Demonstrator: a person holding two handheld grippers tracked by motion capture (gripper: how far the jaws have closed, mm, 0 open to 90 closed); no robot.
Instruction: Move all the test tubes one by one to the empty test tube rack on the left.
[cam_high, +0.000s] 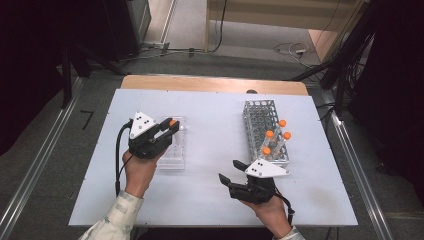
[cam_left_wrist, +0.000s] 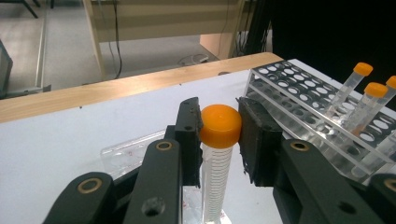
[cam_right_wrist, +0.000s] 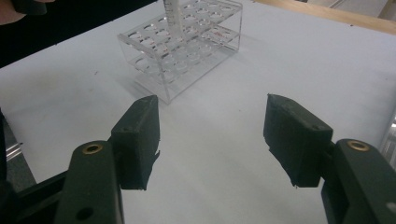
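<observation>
My left tongs are clenched on the orange cap of a tube that stands upright over the clear rack — seated or not, I can't tell, its foot is cut off. Right tongs hang released, empty, above the bench. Four capped tubes wait in the mesh rack — most of the transfer looks undone.

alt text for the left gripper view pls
The left tool grips the orange cap of a clear graduated tube, held upright over a clear rack on a white table. To the right stands a second rack with more orange-capped tubes; a wooden table edge and the floor lie beyond.
</observation>
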